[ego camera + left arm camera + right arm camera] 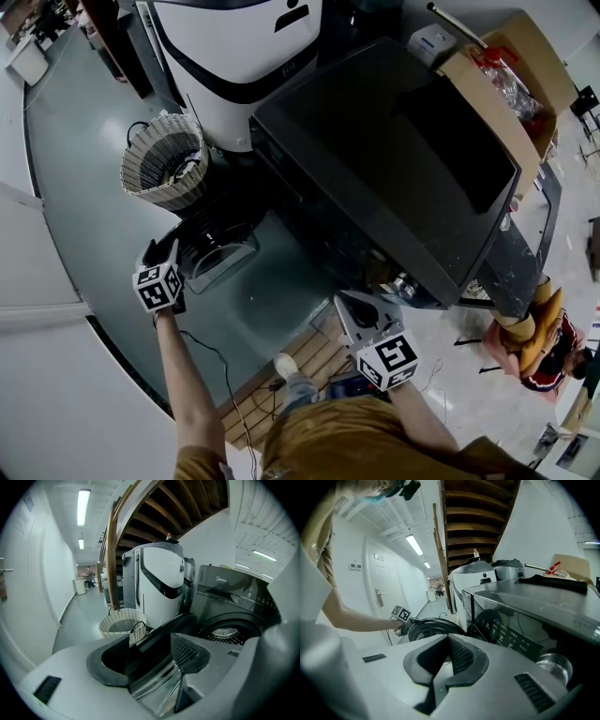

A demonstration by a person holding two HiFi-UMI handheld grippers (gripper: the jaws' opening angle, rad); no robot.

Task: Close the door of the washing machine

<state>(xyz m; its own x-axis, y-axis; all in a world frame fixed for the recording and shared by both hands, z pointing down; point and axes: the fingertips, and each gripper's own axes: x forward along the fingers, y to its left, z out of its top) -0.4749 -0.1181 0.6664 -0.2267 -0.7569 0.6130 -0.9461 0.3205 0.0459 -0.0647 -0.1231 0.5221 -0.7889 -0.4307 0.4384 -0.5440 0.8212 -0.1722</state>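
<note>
The dark grey washing machine (375,159) stands in the middle of the head view, and its round door (217,251) hangs open at its left side. My left gripper (161,251) is shut on the door's edge. In the left gripper view the dark rim and glass of the door (157,641) lie between the gripper's jaws (154,651), with the open drum (225,632) to the right. My right gripper (354,305) hovers in front of the machine, shut with nothing in it (447,641). The right gripper view shows the open door (429,627) with the left gripper (401,620) on it.
A wicker basket (167,161) sits on the floor just beyond the open door. A tall white appliance (234,47) stands behind it. A cardboard box (511,75) rests at the machine's far right. A person sits at the lower right (539,342). A wooden pallet (300,361) lies underfoot.
</note>
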